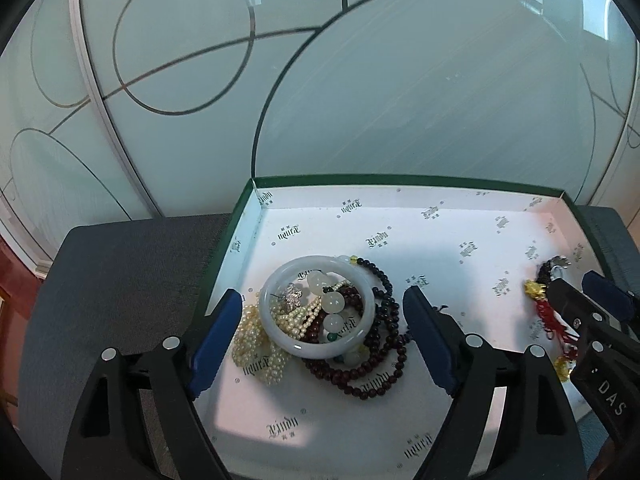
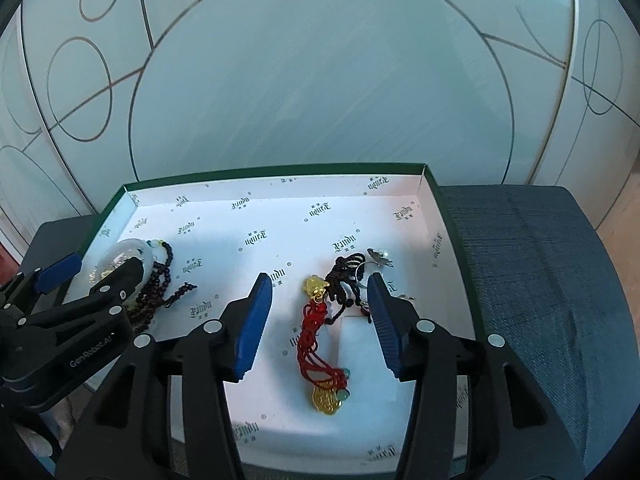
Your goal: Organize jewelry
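Note:
A green-walled box [image 1: 256, 216] with a white printed floor holds the jewelry. In the left wrist view a pale jade bangle [image 1: 276, 328] lies on a pile with pearl strands [image 1: 256, 348], dark red beads [image 1: 376, 376] and white round beads [image 1: 332, 304]. My left gripper [image 1: 322, 304] is open, its blue pads on either side of this pile. In the right wrist view a red cord with gold charms [image 2: 316, 340] and a black cord [image 2: 344, 276] lie between the pads of my open right gripper [image 2: 318, 290]. A silver ring [image 2: 378, 260] lies just beyond.
The box [image 2: 444, 208] sits on a blue-grey fabric seat [image 2: 532, 264]. Frosted glass panels with circle lines stand behind. Each gripper shows in the other's view: the right gripper [image 1: 600, 316] at the right edge of the left wrist view, the left gripper [image 2: 80, 292] at the left of the right wrist view.

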Demonstrator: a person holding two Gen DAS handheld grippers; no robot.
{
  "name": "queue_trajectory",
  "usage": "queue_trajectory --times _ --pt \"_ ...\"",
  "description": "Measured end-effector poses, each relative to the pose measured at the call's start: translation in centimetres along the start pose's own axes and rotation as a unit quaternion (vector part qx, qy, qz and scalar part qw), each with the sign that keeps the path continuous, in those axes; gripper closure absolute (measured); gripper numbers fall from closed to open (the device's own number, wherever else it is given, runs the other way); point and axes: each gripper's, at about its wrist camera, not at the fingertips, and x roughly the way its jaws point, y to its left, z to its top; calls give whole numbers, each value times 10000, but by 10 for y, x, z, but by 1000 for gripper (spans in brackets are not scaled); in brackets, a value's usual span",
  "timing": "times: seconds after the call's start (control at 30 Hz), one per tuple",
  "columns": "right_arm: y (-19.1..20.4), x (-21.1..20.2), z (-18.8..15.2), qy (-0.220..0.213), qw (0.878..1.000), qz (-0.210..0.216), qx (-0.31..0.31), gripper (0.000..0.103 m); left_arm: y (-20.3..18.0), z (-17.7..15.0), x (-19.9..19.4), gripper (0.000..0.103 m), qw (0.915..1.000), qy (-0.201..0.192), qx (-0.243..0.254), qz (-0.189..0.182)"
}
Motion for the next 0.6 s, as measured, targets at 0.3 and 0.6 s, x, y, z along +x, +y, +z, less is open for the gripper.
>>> queue_trajectory --times 0.3,0.6 --pt "-1 -35 -6 -133 9999 5 3 47 10 -8 -40 18 9998 -75 -207 9" --pt "5 -76 -19 -216 9998 37 13 46 23 -28 -91 18 9991 -97 -411 -9"
